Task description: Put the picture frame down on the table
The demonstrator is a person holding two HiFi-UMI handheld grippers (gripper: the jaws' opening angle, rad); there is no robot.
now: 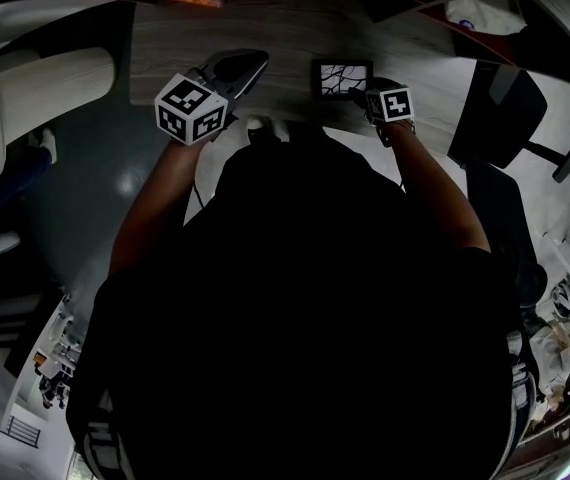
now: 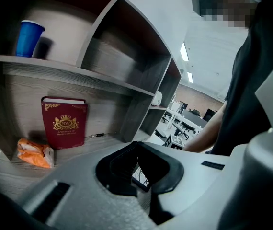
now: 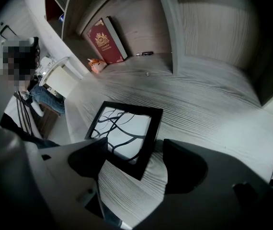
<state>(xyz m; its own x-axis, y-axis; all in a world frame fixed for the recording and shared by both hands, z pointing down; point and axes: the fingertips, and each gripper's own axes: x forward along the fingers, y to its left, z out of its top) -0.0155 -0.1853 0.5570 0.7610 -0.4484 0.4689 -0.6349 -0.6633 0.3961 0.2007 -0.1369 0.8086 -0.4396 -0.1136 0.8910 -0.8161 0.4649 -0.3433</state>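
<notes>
Trouble, if any is coming, is likely coming from your withdrawal. The black-rimmed square picture frame with a white branch-pattern print (image 3: 127,135) is lying flat on the pale grey wood-grain table (image 3: 208,104), so the setting-down is looking done. Your right gripper (image 3: 135,148) is hanging over the frame's near corner with its jaws standing wide apart and pressing on nothing. One black pad is showing across the frame's rim in the right gripper view, and I cannot tell whether it is touching. If you are pulling back low or sideways, that pad may be catching the rim and dragging the frame. The frame is also sitting fairly near the table edge on your side, so a drag that way is risking a fall.

Your left gripper (image 2: 137,147) is pointing toward the shelves with its jaws closed tip to tip and holding nothing, well apart from the frame.

Writing is showing mainly on the dark red hardback book with a gold crest (image 2: 63,122), which is leaning against the shelf back. The monogram is reading RW, and the gold lines beneath are too small to read with confidence. The crumpled orange packet (image 2: 33,152) beside it and the blue cup (image 2: 28,38) on the shelf above are showing no legible print.
</notes>
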